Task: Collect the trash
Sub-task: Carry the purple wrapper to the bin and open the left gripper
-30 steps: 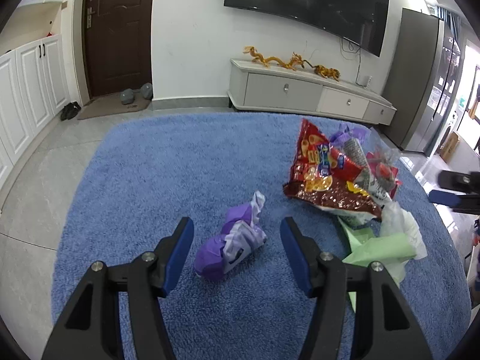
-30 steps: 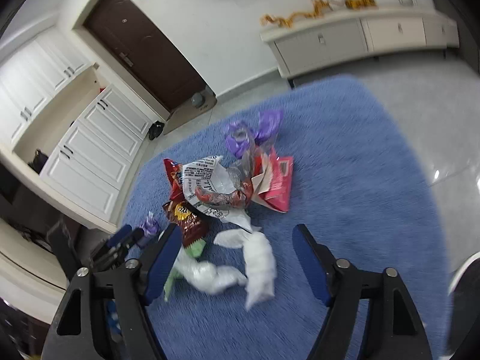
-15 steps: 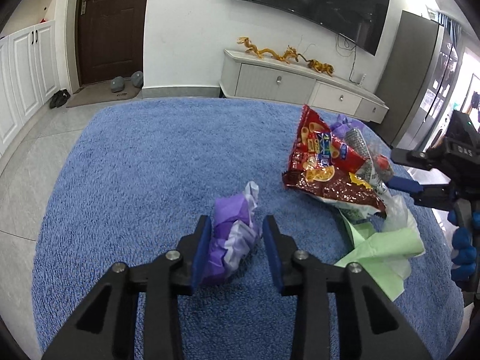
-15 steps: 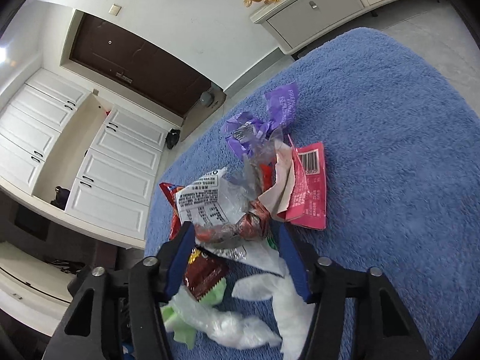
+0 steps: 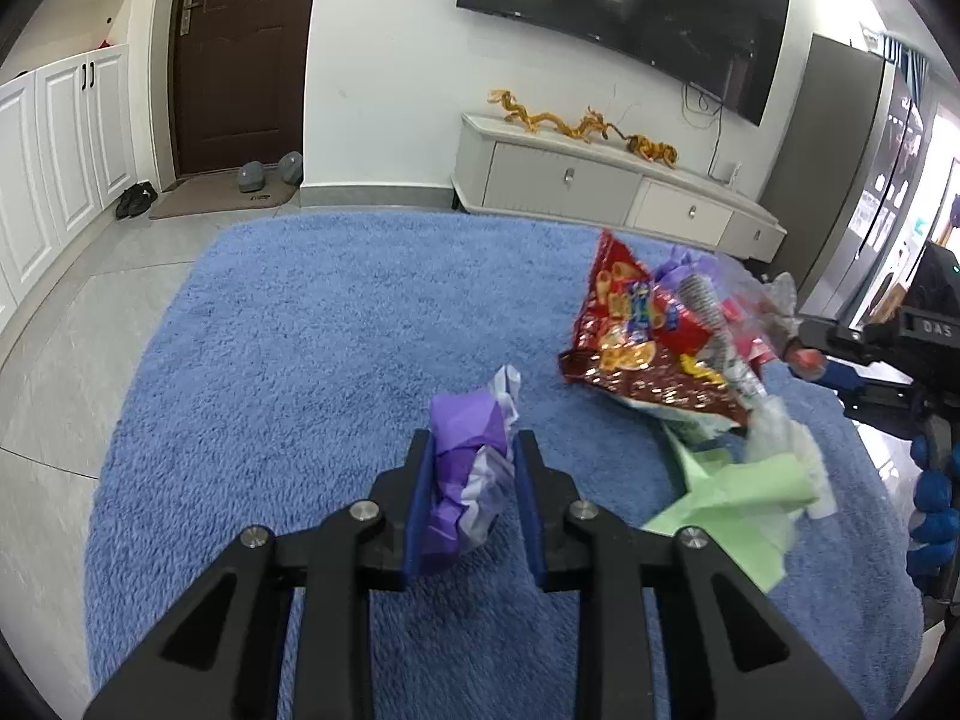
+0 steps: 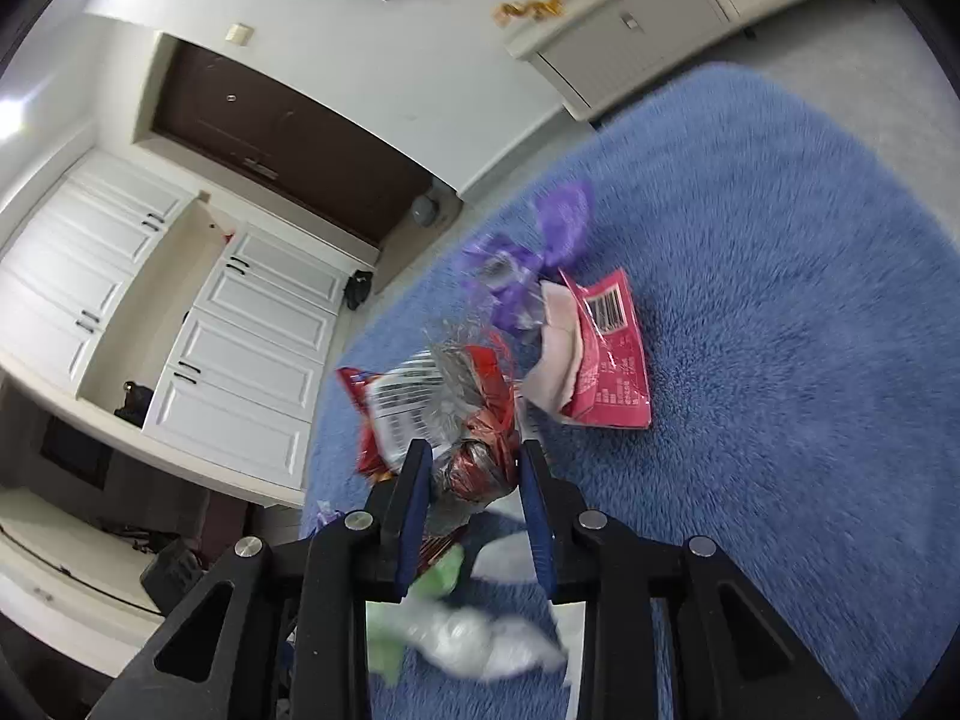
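Note:
A crumpled purple and white wrapper (image 5: 462, 468) lies on the blue rug (image 5: 288, 360), and my left gripper (image 5: 474, 444) is closing on it with both blue pads pressed to its sides. To the right sits a pile: a red snack bag (image 5: 636, 336), green paper (image 5: 738, 498) and white plastic (image 5: 780, 426). In the right wrist view my right gripper (image 6: 475, 456) is closing on a crumpled red foil wrapper (image 6: 486, 468) at the pile's near edge, pads touching it. Beyond lie a pink packet (image 6: 612, 360) and a purple wrapper (image 6: 540, 258).
A low white TV cabinet (image 5: 600, 180) runs along the far wall, with a dark door (image 5: 240, 48) and white cupboards (image 5: 54, 138) to the left. Shoes (image 5: 135, 201) lie on the tile floor. A blue-gloved hand (image 5: 933, 510) holds the right gripper at the rug's right edge.
Both grippers went from wide open to closed on trash: the left onto the purple wrapper, the right onto the red foil wrapper after moving forward into the pile.

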Tool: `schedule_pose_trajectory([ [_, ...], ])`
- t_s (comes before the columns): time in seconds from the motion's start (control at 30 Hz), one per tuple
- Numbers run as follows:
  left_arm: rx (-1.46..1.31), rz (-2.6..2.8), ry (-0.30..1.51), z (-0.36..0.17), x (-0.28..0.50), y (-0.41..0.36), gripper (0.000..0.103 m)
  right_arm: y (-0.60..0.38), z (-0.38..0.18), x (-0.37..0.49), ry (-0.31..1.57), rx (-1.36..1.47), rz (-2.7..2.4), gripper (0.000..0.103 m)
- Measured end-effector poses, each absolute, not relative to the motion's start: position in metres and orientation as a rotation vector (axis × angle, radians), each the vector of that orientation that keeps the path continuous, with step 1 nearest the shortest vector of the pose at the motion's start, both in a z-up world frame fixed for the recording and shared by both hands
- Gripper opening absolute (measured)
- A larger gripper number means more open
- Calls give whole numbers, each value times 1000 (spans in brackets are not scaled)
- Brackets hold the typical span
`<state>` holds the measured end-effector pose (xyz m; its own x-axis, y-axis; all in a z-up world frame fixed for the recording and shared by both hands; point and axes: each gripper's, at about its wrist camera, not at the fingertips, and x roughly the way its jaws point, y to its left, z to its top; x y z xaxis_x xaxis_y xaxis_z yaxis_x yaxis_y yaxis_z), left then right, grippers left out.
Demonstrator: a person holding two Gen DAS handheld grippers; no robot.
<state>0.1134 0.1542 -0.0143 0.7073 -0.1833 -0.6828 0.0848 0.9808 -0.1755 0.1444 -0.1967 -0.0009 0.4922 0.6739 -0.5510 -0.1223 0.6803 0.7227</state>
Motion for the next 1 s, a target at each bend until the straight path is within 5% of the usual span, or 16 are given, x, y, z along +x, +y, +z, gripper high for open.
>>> schedule_pose_trajectory([
  [0.67,-83,-192,567,94,23,118,24,-278,106,-12,639,460,429,27],
  [1.0,-24,-358,554,119,4,17,24,-377,104,-94,540,424,189,27],
])
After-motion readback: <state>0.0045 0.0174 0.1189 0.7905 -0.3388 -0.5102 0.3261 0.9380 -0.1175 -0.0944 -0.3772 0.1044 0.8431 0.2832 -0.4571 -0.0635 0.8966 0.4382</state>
